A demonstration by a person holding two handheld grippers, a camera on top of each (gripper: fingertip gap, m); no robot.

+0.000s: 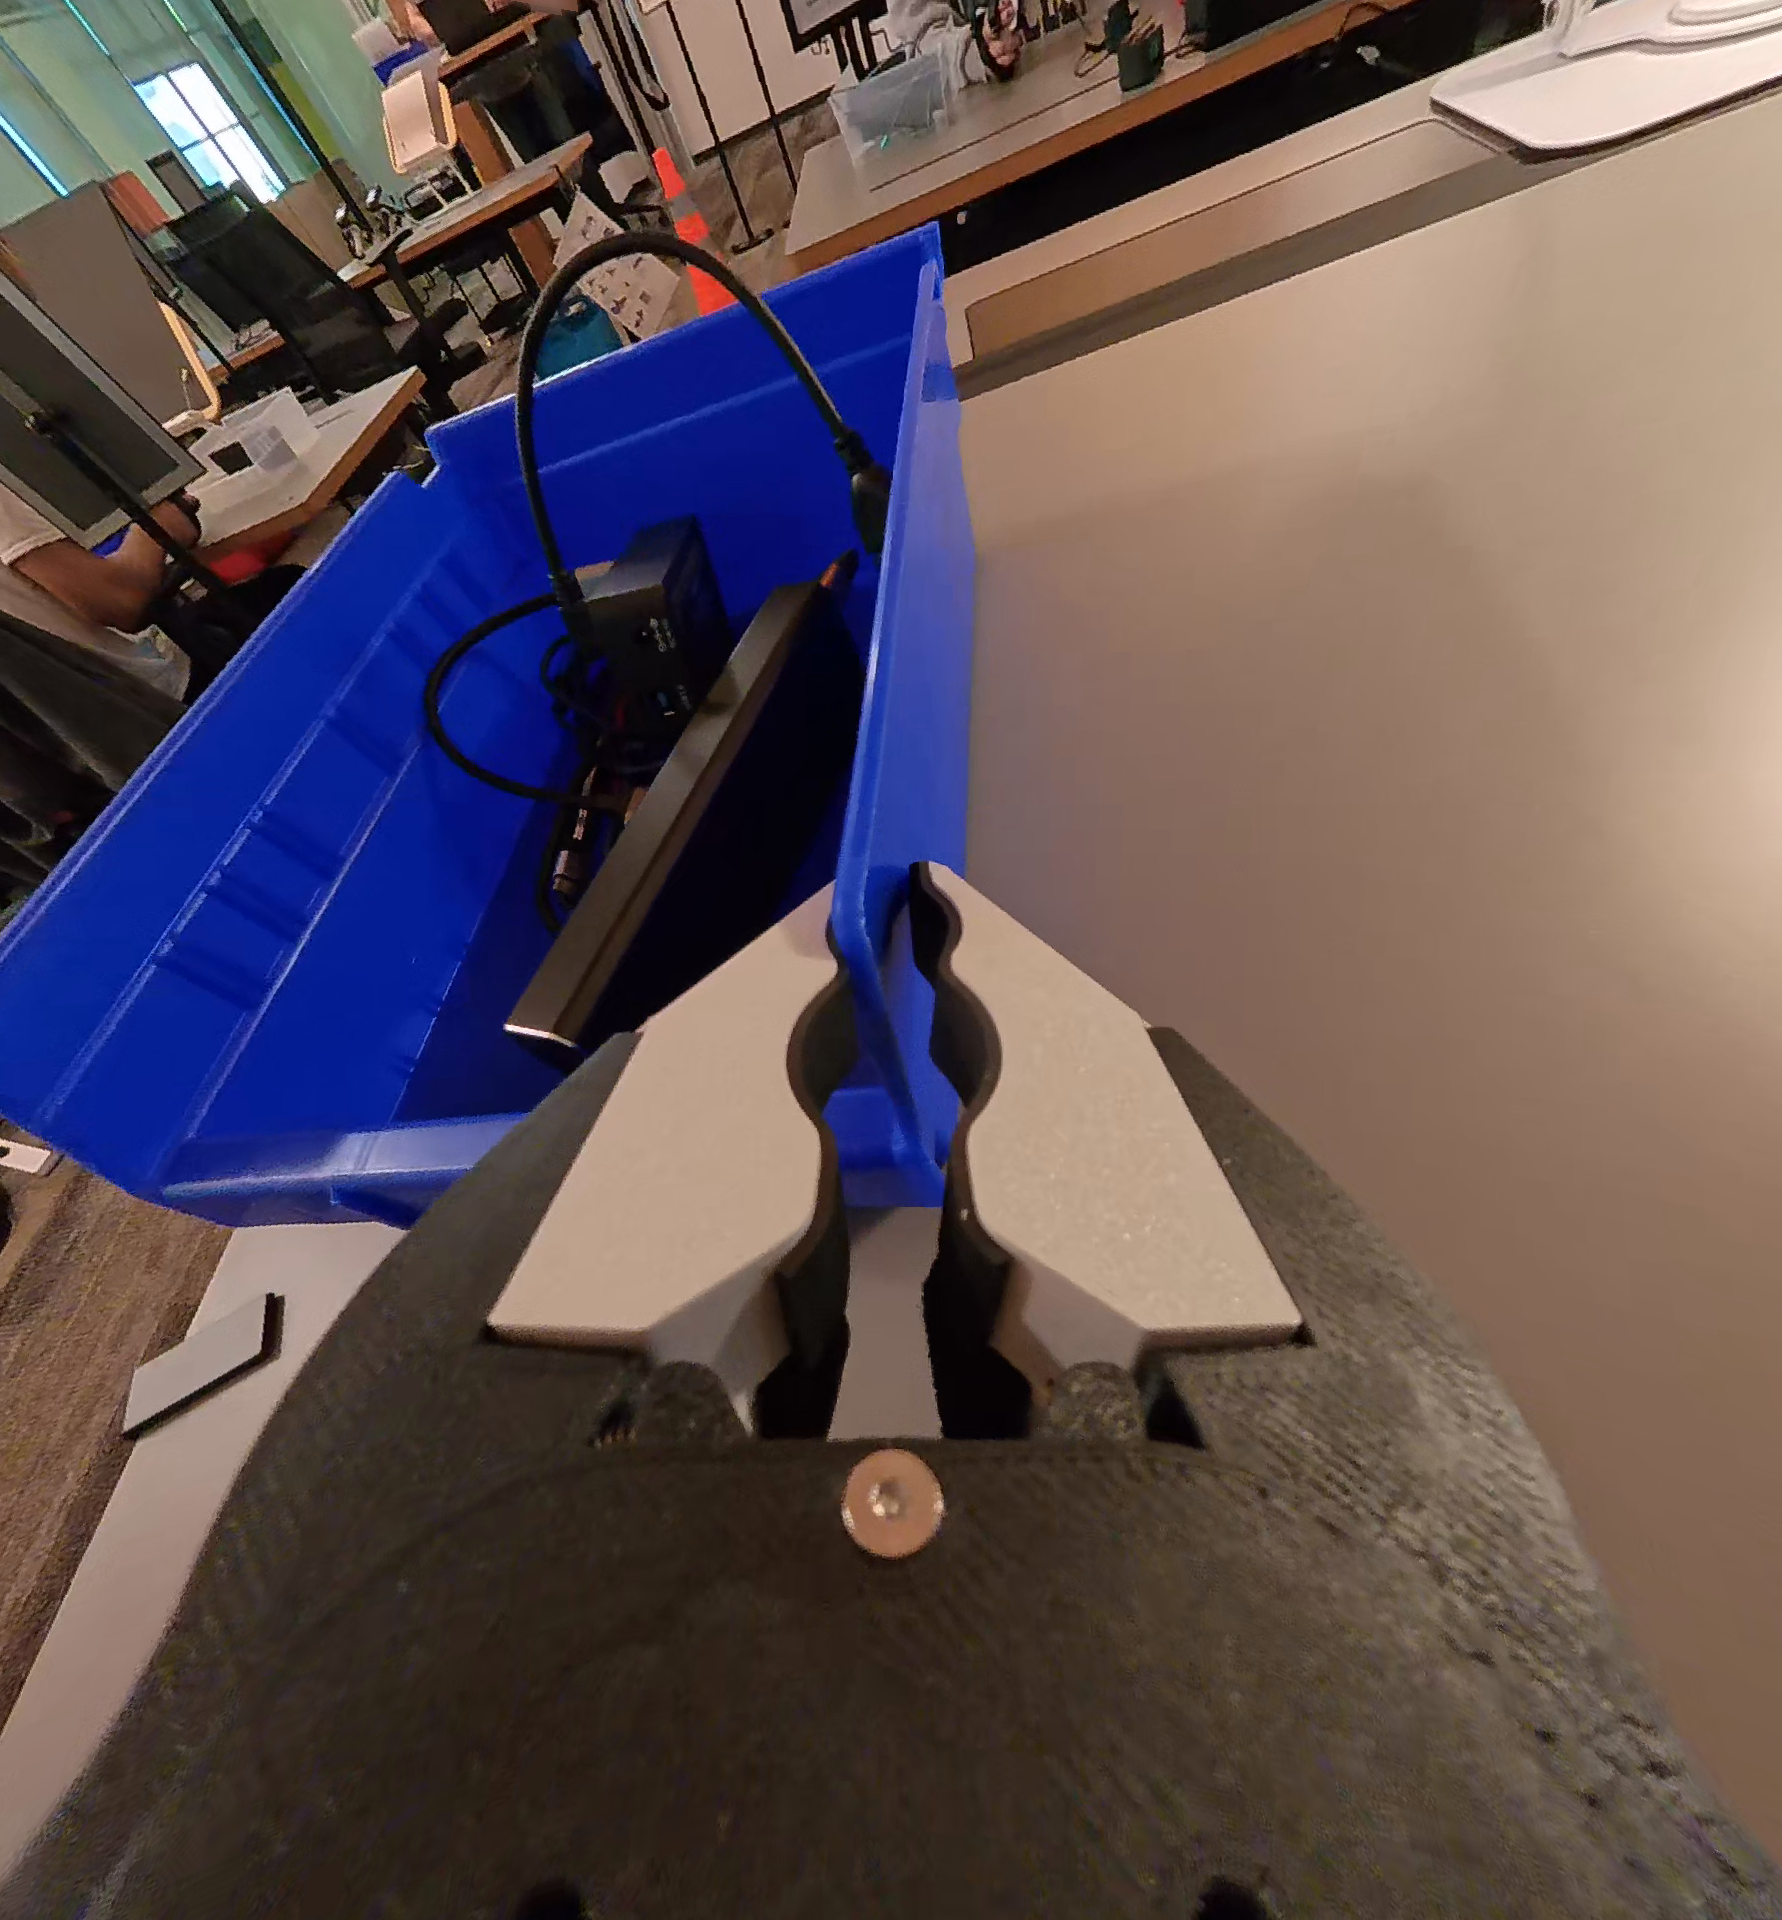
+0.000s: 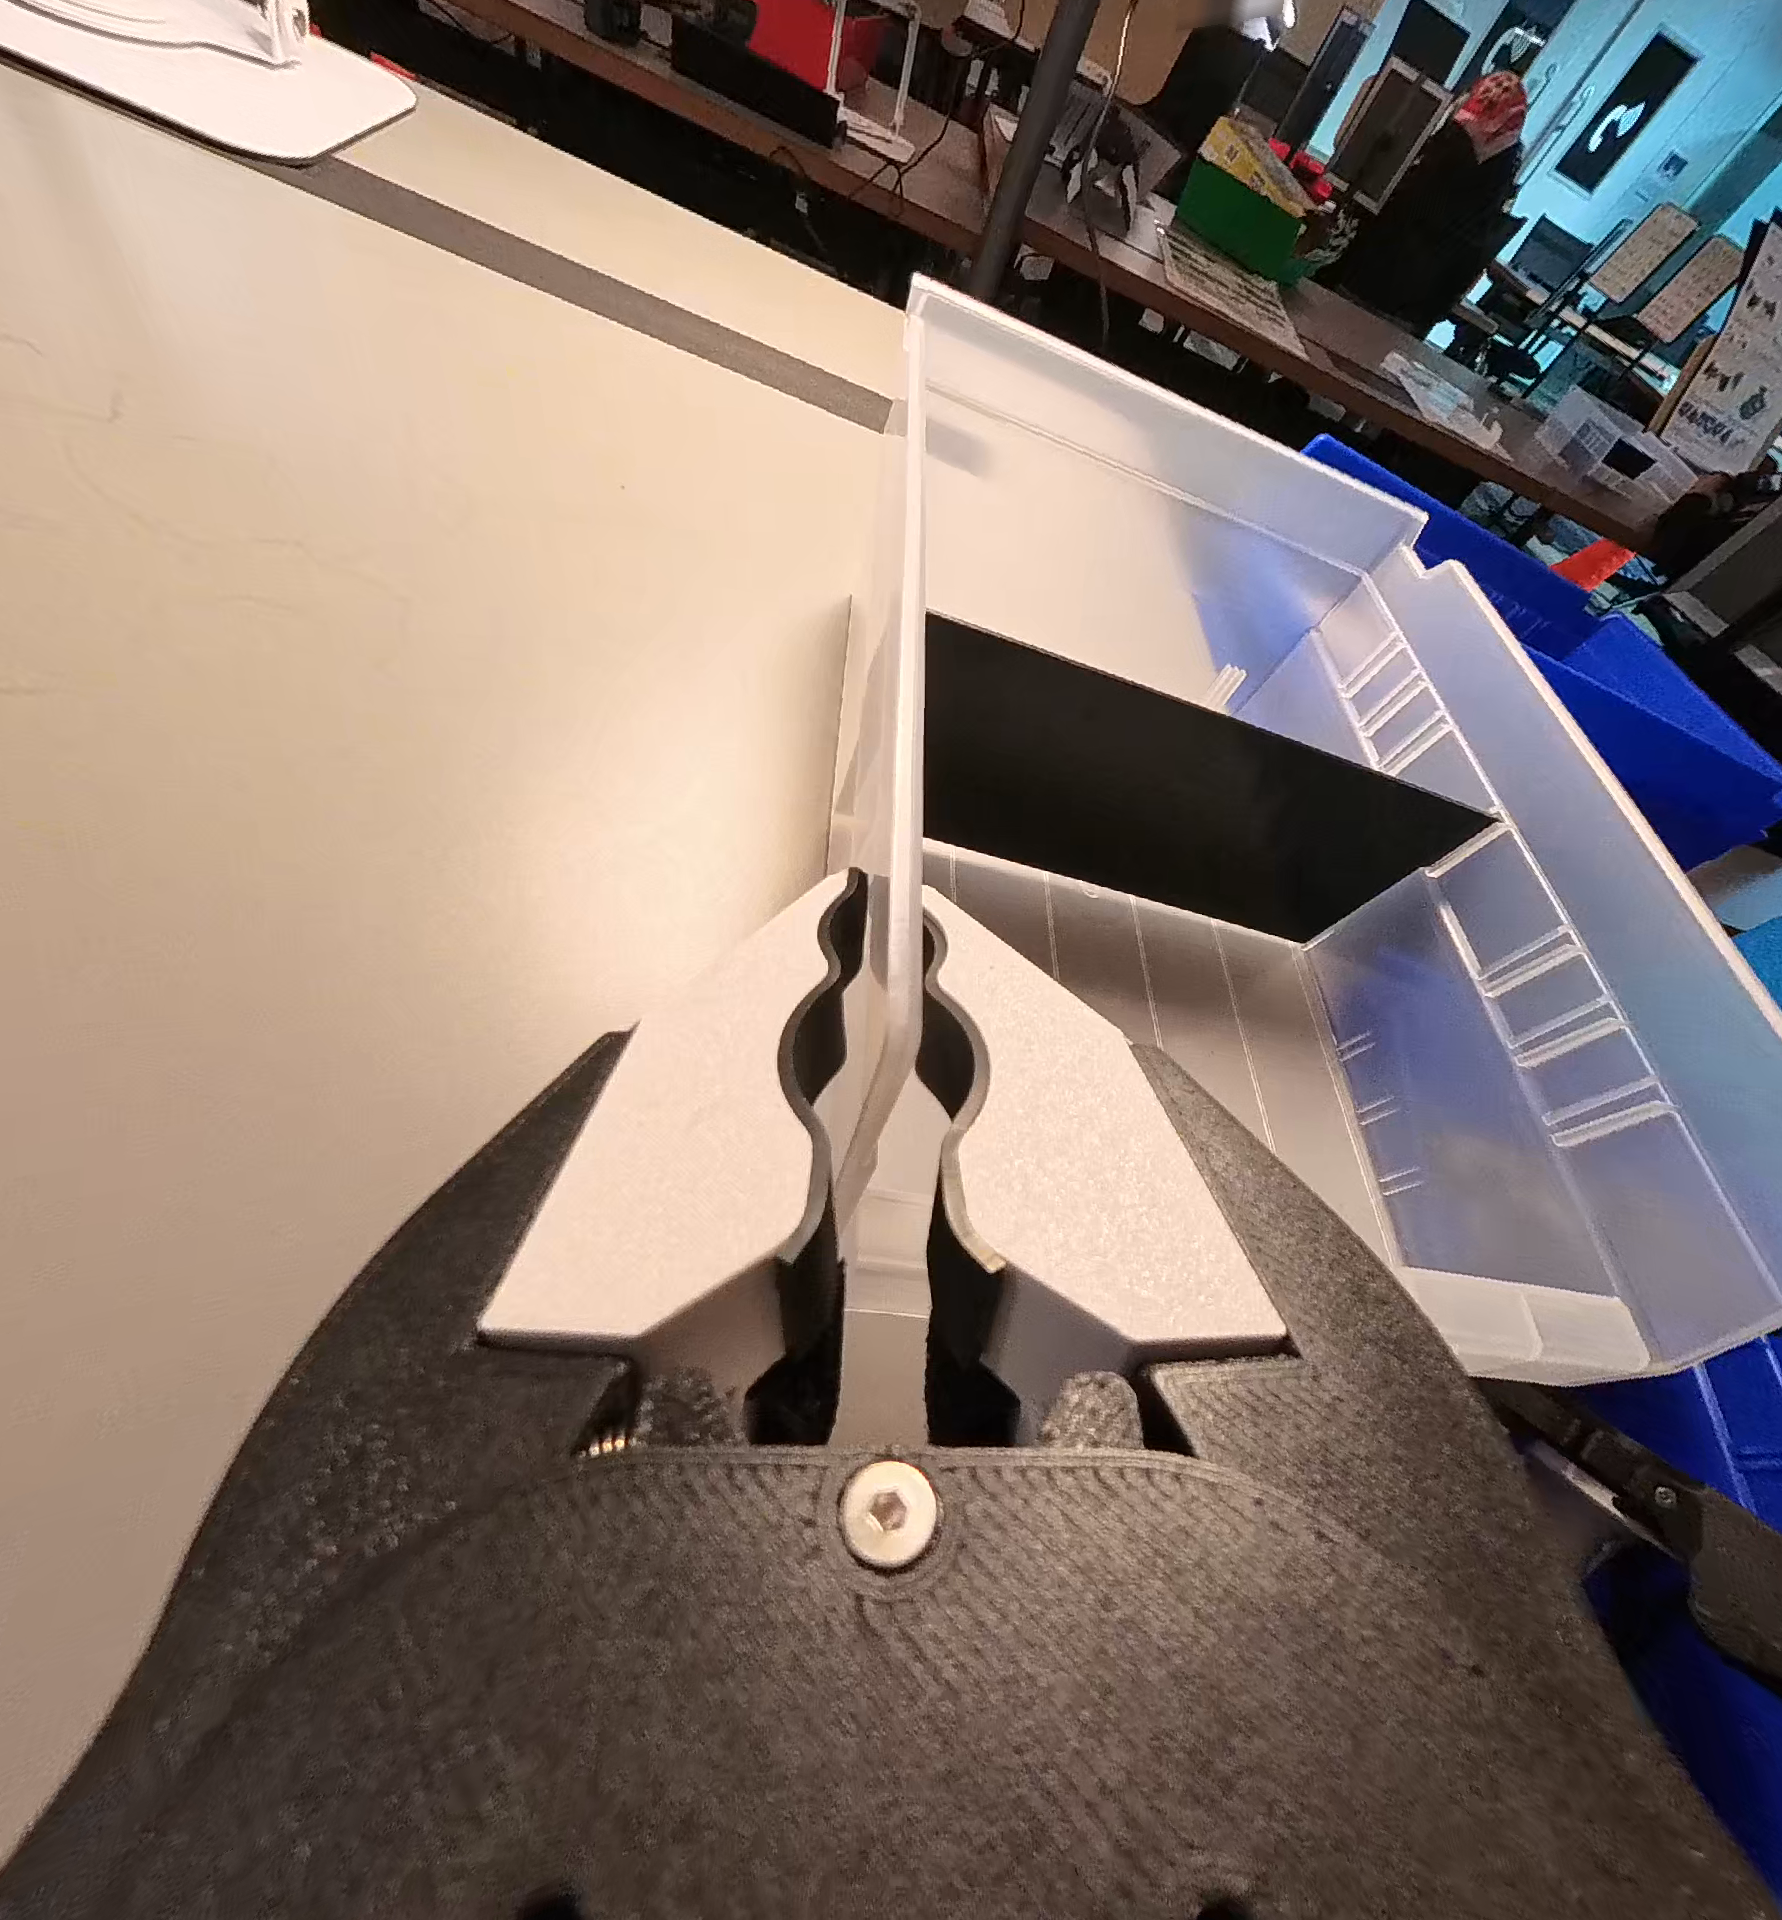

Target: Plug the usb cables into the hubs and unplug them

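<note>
In blue bin (image 1: pixel 347 790), hub (image 1: pixel 658 613) upright.

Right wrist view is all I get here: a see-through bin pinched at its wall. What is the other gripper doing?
Observer: The left gripper is shut on the side wall of a blue bin.
Operator: Is anything in that bin?
Observer: Yes, a small black hub lies on a tangle of dark cables.
Operator: Is one of the cables plugged in?
Observer: A short black cable arches up from the hub; its far plug hangs free by the bin wall.
Operator: Anything else inside?
Observer: A flat black slab leans against the gripped wall.
</note>
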